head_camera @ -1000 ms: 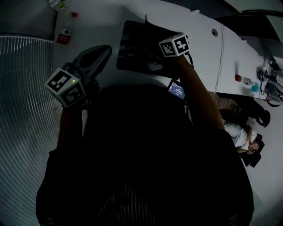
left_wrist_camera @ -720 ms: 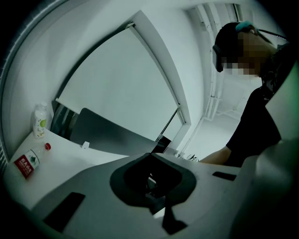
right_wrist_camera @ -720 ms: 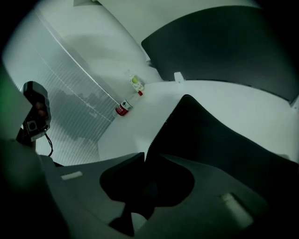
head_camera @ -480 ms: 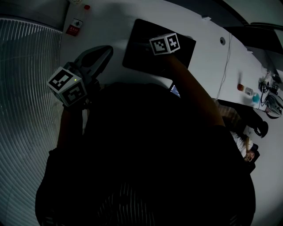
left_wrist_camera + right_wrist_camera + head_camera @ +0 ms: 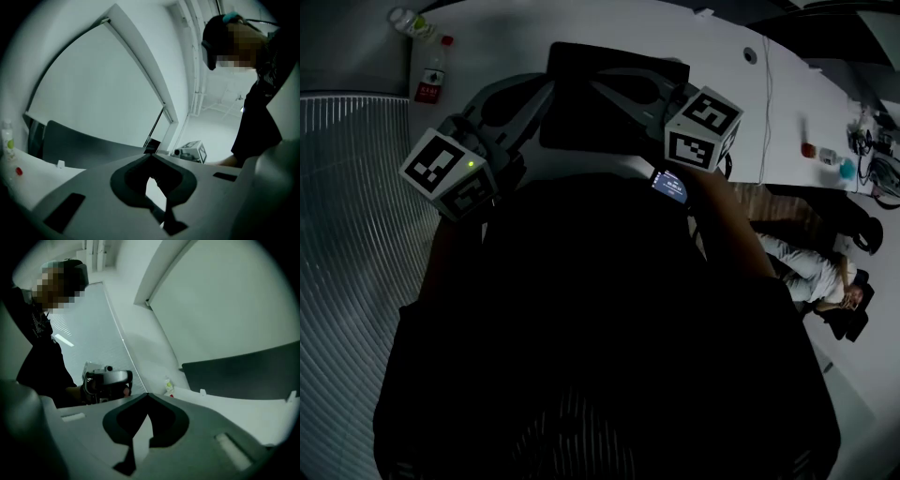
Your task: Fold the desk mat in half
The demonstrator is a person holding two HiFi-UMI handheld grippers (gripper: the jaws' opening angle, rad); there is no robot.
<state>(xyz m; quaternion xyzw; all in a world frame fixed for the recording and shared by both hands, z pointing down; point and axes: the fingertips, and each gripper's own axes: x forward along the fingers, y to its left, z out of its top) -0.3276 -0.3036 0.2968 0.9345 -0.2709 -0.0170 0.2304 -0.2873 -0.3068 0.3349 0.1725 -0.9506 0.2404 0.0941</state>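
Ahead of right gripper (image 5: 147, 395): desk mat (image 5: 243, 376)

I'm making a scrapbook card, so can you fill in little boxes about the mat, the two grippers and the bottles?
mat: dark, lying on the white table, nothing gripping it
left hand-held gripper: shut, empty, off the mat
right hand-held gripper: jaws just closed, shut, nothing between them
bottles: two, at the table's left end
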